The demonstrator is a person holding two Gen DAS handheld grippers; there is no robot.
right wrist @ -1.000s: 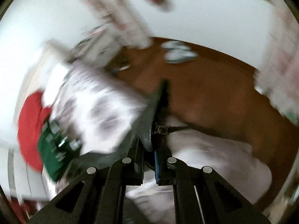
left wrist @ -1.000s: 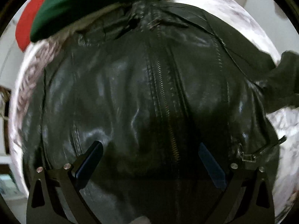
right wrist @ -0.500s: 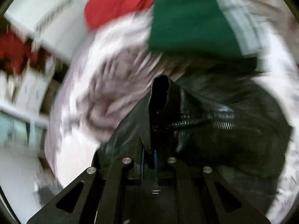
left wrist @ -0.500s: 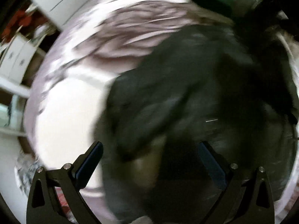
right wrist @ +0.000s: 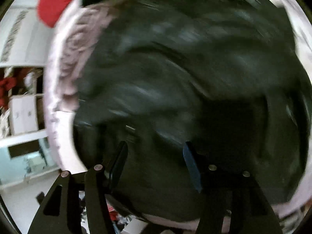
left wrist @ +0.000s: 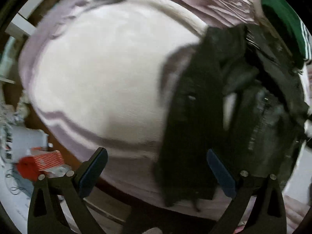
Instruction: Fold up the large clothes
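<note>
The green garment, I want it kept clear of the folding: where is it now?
In the left wrist view the green garment lies at the upper right on the bed cover, at the far edge of the black leather jacket.

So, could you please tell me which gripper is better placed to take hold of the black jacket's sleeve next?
Left, probably. The left gripper, open, hangs beside the sleeve lying on the bed. The right gripper, jaws just opened and empty, faces the jacket's body.

Black leather jacket (right wrist: 185, 81) sprawls glossy and creased across the pale bedspread (left wrist: 101, 74). From the left wrist view it fills the three o'clock side, one dark sleeve (left wrist: 187, 136) trailing toward six o'clock, blurred.
</note>
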